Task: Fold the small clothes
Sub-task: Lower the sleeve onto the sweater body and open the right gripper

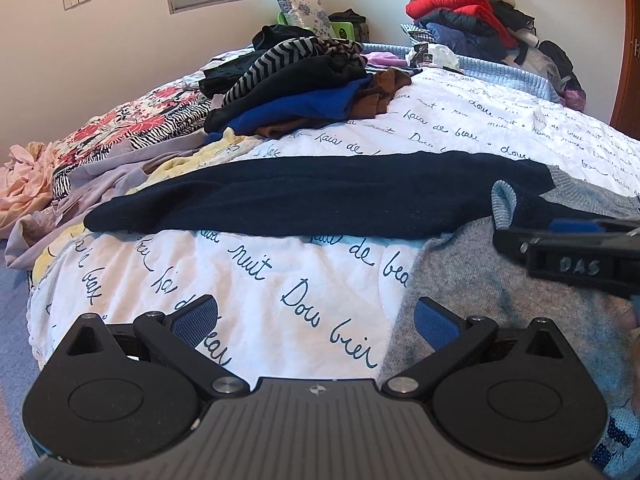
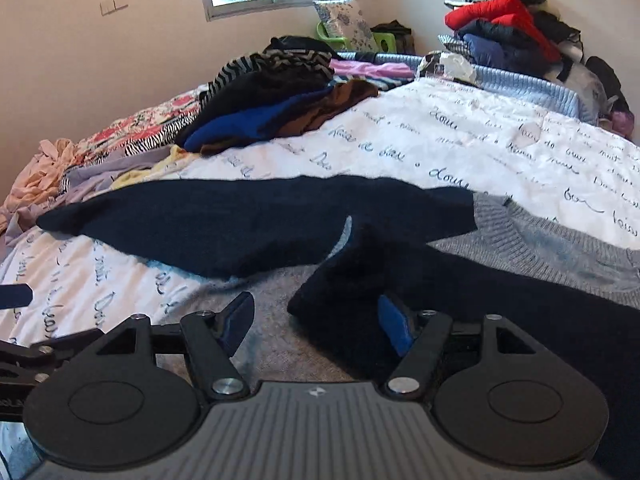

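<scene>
Folding a grey sweater (image 2: 560, 248) w/ navy sleeves on the bed quilt (image 1: 280, 280), both tongs empty.
L gripper (image 1: 316, 320) hovers wide open over the quilt, just beside the sweater's hem, nothing btwn pads. R gripper (image 2: 316, 324) has jaws well apart; navy sleeve (image 2: 348, 280) cuff lies bunched against my right pad (image 2: 394, 328), not pinched. Other navy sleeve (image 1: 320, 196) stretches left across the quilt.
</scene>
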Motion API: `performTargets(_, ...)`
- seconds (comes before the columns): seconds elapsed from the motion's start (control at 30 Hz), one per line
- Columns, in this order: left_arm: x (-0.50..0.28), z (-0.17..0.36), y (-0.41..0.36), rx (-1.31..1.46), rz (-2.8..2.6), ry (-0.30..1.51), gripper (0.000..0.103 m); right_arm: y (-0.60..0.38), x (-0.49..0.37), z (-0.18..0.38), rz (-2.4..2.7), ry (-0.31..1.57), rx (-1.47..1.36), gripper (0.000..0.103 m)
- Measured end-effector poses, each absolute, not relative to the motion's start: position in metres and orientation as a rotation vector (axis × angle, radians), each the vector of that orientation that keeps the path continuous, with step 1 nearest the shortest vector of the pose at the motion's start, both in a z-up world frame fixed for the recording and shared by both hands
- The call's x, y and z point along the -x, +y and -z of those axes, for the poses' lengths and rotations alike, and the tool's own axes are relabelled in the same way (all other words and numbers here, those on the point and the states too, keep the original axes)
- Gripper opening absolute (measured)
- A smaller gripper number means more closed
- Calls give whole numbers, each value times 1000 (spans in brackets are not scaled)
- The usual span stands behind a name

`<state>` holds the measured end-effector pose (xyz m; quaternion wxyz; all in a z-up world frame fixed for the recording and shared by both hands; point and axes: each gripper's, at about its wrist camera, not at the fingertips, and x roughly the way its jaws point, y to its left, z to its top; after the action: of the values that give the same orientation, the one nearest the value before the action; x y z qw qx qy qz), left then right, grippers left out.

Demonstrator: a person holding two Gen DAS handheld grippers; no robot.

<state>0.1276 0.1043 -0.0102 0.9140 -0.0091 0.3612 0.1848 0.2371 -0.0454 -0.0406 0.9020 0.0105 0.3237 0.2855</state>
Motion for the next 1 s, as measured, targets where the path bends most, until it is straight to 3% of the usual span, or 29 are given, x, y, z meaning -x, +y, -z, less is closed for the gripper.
performTargets(0.13,-128,11,106,18,-390,747,103,-46,-233,33,-589,670,-37,76)
performTargets(0.27,-127,10,105,9,-392,743,103,-45,-233,44,-544,732,10,76)
performTargets(1.0,-132,16,118,-20,-443,753,103,-114,-151,12,-437,619,-29,79)
